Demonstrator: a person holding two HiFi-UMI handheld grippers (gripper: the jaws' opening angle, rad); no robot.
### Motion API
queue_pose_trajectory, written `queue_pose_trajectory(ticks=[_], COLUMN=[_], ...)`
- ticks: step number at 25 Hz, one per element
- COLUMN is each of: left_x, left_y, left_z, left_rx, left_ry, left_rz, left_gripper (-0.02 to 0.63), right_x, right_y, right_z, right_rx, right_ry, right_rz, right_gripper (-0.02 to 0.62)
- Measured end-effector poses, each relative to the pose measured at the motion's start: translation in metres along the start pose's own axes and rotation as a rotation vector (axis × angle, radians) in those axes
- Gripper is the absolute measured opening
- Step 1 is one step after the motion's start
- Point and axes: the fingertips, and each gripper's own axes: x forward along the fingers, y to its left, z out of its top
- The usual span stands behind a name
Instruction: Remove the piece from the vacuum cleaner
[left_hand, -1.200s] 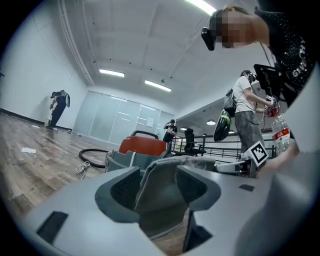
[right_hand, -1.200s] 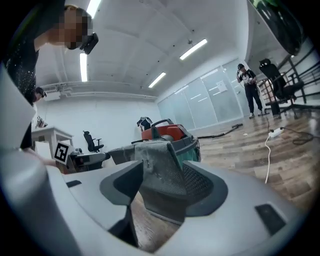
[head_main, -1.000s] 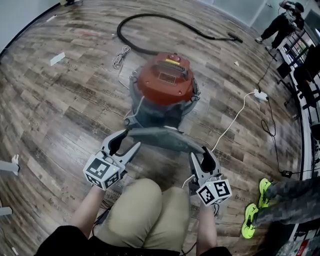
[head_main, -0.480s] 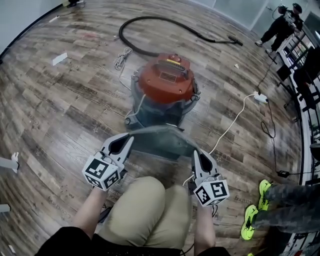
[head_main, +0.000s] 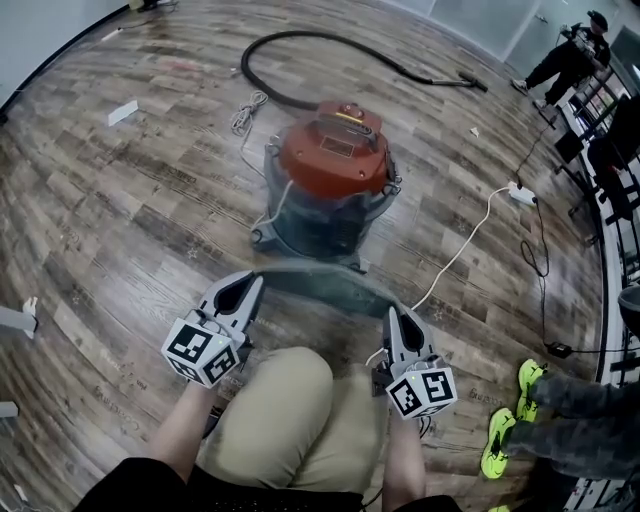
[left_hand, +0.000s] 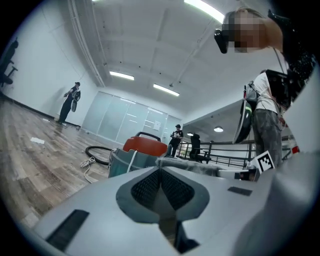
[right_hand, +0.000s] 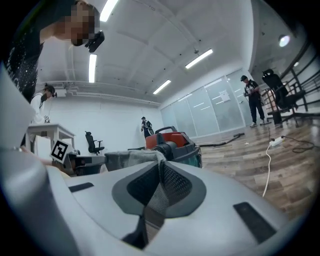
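Note:
The vacuum cleaner (head_main: 330, 175), a grey drum with a red lid, stands on the wood floor ahead of me. A curved grey cloth-like piece (head_main: 320, 285) spans between both grippers, just in front of the drum's base. My left gripper (head_main: 248, 288) pinches the piece's left end, its jaws still closing on it. My right gripper (head_main: 398, 322) is shut on the right end. In the left gripper view the pads (left_hand: 150, 187) meet on the grey piece (left_hand: 195, 167). In the right gripper view the piece (right_hand: 132, 159) runs into the shut jaws (right_hand: 160, 170).
A black hose (head_main: 330, 45) curls on the floor behind the vacuum. A white cable and power strip (head_main: 520, 192) lie to the right, a coiled cord (head_main: 243, 112) to the left. A person's neon-yellow shoes (head_main: 505, 430) stand at right. My knees (head_main: 300, 410) are right below the grippers.
Both grippers went from wide open to shut on the ends of the grey piece. The piece and grippers drew slightly toward me, away from the vacuum.

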Motion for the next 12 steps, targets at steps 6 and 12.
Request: queue_pose_trajectory(ticks=[6,12], left_x=[0.004,0.011], left_y=[-0.003,-0.005], left_z=[0.005,0.022], left_rx=[0.003,0.004], left_ry=[-0.017,-0.087], left_rz=[0.007,-0.018], left_gripper=[0.023,0.127], right_x=[0.002,0.005], right_y=[-0.005,-0.009], right_z=[0.007,0.019], right_rx=[-0.015,0.027], right_ry=[-0.011,-0.069], right_rz=[-0.016,0.004], right_gripper=[0.029,0.168])
